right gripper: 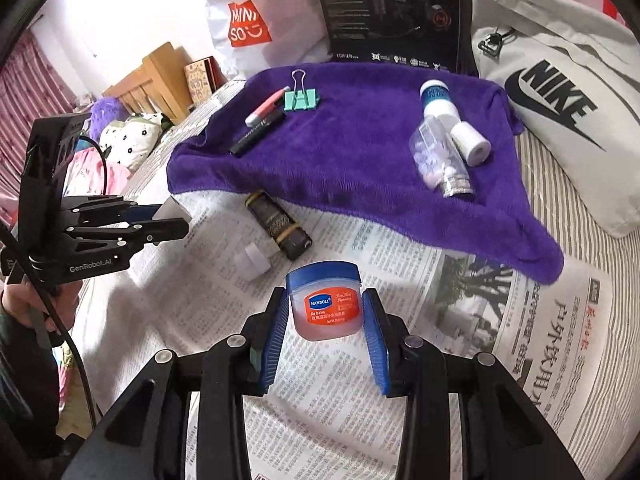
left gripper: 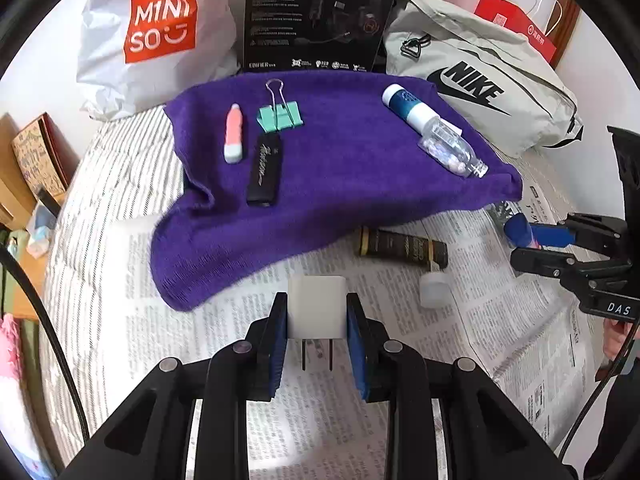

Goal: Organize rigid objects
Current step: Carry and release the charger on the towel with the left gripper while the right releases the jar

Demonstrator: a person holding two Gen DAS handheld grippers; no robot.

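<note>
Between the blue pads of your left tool (left gripper: 317,318) sits a small white plug adapter (left gripper: 317,306), a squarish block with two metal prongs pointing back toward you; the pads are clamped on its two flat sides and it hangs clear above the newspaper (left gripper: 500,320) spread over a striped bed. Your right tool (right gripper: 325,312) is clamped on a little lip balm jar (right gripper: 325,302), pinkish-clear with a blue lid and an orange label reading HANBOLI, also lifted off the paper. Ahead of both lies a purple towel (left gripper: 340,184) with rumpled edges that droop onto the newspaper. On its left part rest a pink and white tube (left gripper: 234,136), a mint green binder clip (left gripper: 280,114) and a black stick (left gripper: 265,172), all close together. On its right part a blue and white bottle (left gripper: 406,110) touches a clear bottle of pale pills (left gripper: 450,152), and the right wrist view shows a white roll (right gripper: 471,142) just beside them. The towel's middle is bare. On the newspaper near the towel's front edge lie a dark brown tube (left gripper: 400,246) and a small translucent cap (left gripper: 434,290). Behind the towel stand a white Miniso bag (left gripper: 160,32), a black box (left gripper: 320,16) and a grey Nike bag (left gripper: 480,80), closing off the far side.
</note>
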